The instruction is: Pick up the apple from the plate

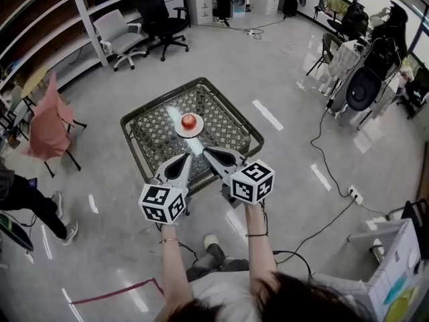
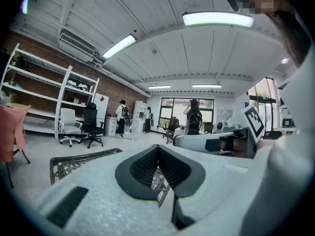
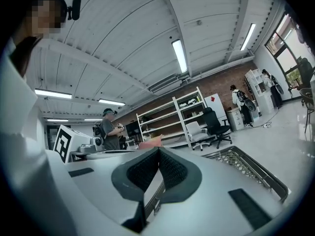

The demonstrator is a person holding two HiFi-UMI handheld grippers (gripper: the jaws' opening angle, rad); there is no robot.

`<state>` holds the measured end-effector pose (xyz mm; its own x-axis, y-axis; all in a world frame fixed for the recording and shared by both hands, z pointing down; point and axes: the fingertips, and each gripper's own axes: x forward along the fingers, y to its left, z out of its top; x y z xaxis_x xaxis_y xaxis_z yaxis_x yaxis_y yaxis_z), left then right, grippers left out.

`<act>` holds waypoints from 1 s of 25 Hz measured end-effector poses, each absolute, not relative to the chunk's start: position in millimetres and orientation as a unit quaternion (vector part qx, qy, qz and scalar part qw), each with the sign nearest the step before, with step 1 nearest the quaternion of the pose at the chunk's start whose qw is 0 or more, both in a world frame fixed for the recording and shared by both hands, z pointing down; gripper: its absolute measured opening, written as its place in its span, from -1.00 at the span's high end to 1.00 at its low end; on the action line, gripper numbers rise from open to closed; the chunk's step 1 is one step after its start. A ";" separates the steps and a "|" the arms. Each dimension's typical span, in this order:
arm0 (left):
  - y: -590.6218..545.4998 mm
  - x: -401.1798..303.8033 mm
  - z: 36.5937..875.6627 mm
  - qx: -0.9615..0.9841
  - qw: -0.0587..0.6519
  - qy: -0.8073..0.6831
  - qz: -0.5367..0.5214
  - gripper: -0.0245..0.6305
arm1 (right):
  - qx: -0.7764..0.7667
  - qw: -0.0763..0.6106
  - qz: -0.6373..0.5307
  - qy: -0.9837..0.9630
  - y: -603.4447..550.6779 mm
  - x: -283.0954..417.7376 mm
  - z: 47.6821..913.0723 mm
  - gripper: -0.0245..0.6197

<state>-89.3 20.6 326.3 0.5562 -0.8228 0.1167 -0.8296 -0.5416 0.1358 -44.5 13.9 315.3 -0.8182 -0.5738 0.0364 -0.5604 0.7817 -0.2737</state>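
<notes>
— What sort of room is it?

— A large workshop with a glossy grey floor (image 1: pixel 281 180). White shelving (image 1: pixel 84 5) runs along a brick wall, with a black office chair (image 1: pixel 159 15) and a grey office chair (image 1: pixel 119 32) beside it. In the middle stands a low table (image 1: pixel 231 133) with a dark frame and a patterned top.

— And the apple?

— The apple (image 1: pixel 189 121) is red and sits on a small white plate (image 1: pixel 199 131) near the centre of that table. Nothing touches it.

— Where are the grippers?

— The person holds both out in front, side by side. In the head view the left gripper (image 1: pixel 188 156) and the right gripper (image 1: pixel 206 151) angle toward each other. Their tips are close together over the near part of the table, short of the plate and clear of it.

— How do the fingers stand?

— In the left gripper view the two dark pads (image 2: pixel 142 168) meet at the tip with nothing between them (only a bit of table frame shows lower down). The right gripper view shows the same: its pads (image 3: pixel 172 171) are pressed together and empty.

— Anything else?

— A pink cloth (image 1: pixel 47 123) hangs over a chair at the left. A power strip (image 1: pixel 355 194) lies on the floor at the right. A few people (image 2: pixel 193 118) stand far off by the windows.
</notes>
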 end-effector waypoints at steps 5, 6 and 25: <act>5.0 -97.2 328.9 0.881 0.084 -0.465 0.026 0.89 | -0.302 0.040 -0.150 0.940 -0.6 -49.4 318.1 0.90; 1.8 -99.7 329.9 0.881 0.083 -0.464 0.026 0.89 | -0.303 0.043 -0.151 0.940 -4.0 -50.5 318.6 0.90; -57.6 -129.9 340.3 0.863 0.100 -0.495 0.027 0.89 | -0.297 0.027 -0.160 0.941 -67.7 -70.5 326.7 0.90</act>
